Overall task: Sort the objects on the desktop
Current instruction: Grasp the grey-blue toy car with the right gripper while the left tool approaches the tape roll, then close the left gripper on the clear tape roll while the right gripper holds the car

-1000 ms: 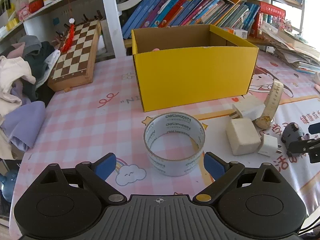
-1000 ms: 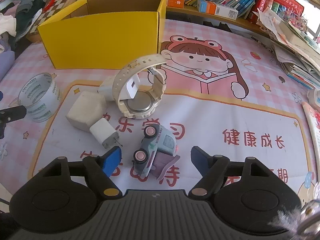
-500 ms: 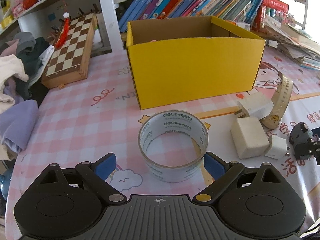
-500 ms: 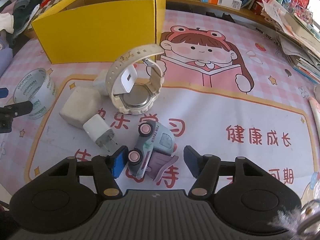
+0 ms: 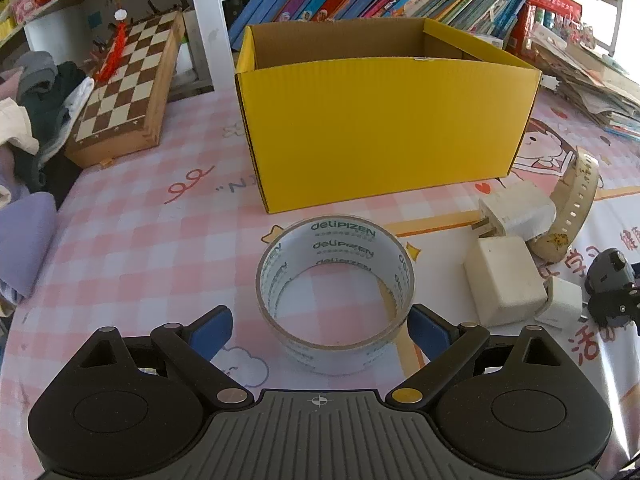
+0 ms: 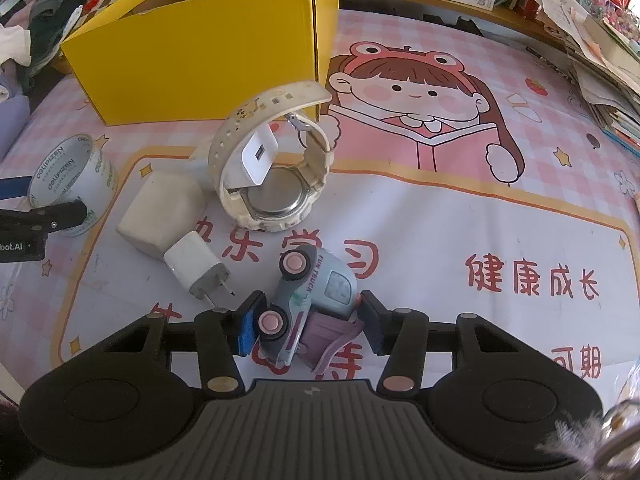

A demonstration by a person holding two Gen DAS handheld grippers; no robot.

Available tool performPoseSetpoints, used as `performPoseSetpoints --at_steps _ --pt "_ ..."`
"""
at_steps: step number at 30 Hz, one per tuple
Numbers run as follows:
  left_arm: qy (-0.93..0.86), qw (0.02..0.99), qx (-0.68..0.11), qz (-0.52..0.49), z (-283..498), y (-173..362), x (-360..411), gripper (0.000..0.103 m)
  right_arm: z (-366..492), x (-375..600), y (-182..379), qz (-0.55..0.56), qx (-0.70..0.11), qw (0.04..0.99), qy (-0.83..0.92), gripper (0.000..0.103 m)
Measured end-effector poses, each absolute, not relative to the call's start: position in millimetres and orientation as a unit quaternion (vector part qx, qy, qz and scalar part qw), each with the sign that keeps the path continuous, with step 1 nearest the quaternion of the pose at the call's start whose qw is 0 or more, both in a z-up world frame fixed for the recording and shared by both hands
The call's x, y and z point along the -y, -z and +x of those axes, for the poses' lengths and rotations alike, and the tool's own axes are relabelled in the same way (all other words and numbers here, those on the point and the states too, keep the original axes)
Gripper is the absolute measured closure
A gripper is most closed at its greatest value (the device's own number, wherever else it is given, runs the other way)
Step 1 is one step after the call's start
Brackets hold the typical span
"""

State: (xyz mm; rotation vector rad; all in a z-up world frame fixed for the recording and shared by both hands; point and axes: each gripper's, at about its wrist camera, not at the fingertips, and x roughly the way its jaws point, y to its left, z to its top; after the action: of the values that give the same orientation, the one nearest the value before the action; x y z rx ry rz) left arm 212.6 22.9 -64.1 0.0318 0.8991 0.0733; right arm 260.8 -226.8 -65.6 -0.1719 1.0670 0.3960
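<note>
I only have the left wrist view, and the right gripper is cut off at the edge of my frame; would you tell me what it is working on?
Observer: The right gripper straddles a toy truck that lies on its side on the mat. Its jaws are closing with the truck between them.
Operator: Thank you. Is anything inside the loop of the watch strap?
Observer: Yes, a white USB charger stands inside the loop of the watch.
Operator: Which way do the prongs of the small plug point?
Observer: The small white plug lies flat, and its prongs point toward the right gripper.
</note>
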Motion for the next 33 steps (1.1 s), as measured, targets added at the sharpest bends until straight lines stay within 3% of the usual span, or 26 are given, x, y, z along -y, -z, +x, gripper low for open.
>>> performPoseSetpoints --at_steps 16,19,33 --pt "-0.038 0.893 -0.449 0.002 222.4 73.2 -25.4 0.008 263.5 228.2 66.3 -0.087 -0.502 0.837 -0.198 0.055" --pt "-0.033 0.892 -0.452 -0.008 221.7 73.7 -27.6 0.021 263.3 228.5 66.5 -0.085 -0.502 0.838 -0.197 0.055" --pt "-0.025 0.906 -0.423 -0.004 209.1 53.6 -26.2 0.022 257.5 231.1 57.6 -0.072 -0.489 0.848 -0.193 0.056"
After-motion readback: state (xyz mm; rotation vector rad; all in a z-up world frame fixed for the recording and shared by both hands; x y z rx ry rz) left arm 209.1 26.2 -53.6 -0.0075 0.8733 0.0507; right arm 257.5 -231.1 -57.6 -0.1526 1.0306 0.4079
